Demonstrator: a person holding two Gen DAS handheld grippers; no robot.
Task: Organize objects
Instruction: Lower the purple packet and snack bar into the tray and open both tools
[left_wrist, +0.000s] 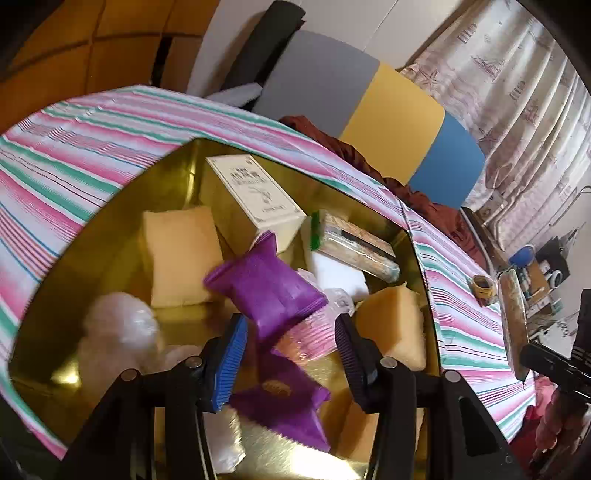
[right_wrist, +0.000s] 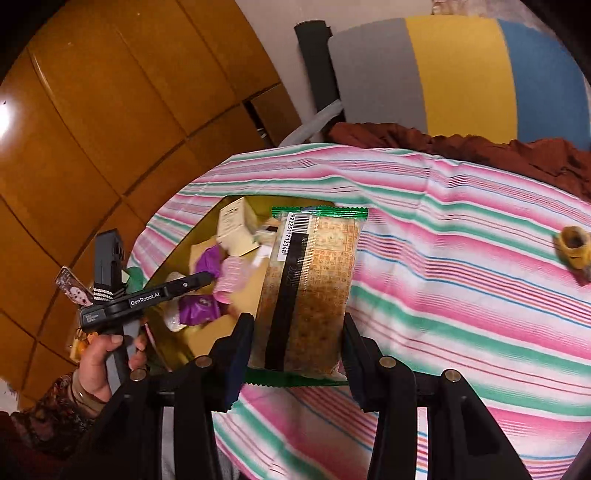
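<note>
A gold tin tray (left_wrist: 110, 236) lies on the striped cloth and holds several items: a cream box (left_wrist: 255, 195), pale yellow packets (left_wrist: 181, 254), a green-edged snack bar (left_wrist: 354, 243) and two purple packets. My left gripper (left_wrist: 291, 325) hangs open over the tray. One blurred purple packet (left_wrist: 266, 295) lies loose just ahead of its pads, the other (left_wrist: 284, 410) beneath them. My right gripper (right_wrist: 297, 319) is shut on a brown snack bar packet (right_wrist: 310, 288), held upright above the cloth beside the tray (right_wrist: 207, 332).
A yellow tape roll (right_wrist: 574, 245) sits on the striped cloth (right_wrist: 461, 240) to the right. Maroon fabric (right_wrist: 461, 146) and a grey, yellow and blue chair back (right_wrist: 454, 70) stand behind the table. Wooden cabinet doors (right_wrist: 92, 129) fill the left.
</note>
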